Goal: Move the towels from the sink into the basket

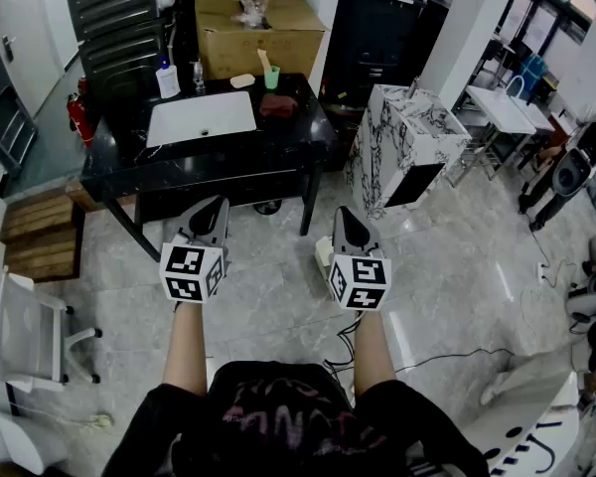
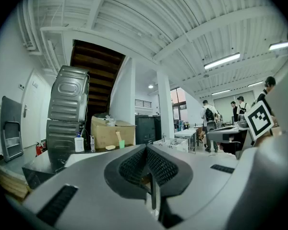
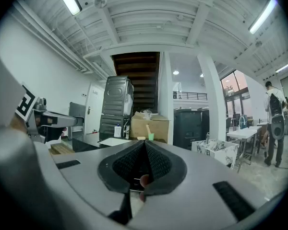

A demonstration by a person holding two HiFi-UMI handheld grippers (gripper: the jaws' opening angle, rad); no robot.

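Observation:
A dark red towel [image 1: 278, 104] lies on the black table [image 1: 238, 162], just right of the white sink [image 1: 201, 117]. Nothing shows inside the sink. A white marble-patterned bin [image 1: 407, 147] stands on the floor to the table's right. My left gripper [image 1: 211, 214] and right gripper [image 1: 350, 222] are held side by side over the floor, short of the table's front edge and pointing at it. In both gripper views the left gripper's [image 2: 146, 147] and the right gripper's [image 3: 144, 142] jaws meet with nothing between them. The marbled bin [image 3: 216, 152] shows at the right.
A cardboard box [image 1: 258, 28] stands behind the table. A soap bottle [image 1: 167, 79] and a green cup [image 1: 271, 78] stand near the sink. A white chair [image 1: 30, 336] and wooden crates [image 1: 40, 232] are at the left. Cables cross the floor at right. People stand far off.

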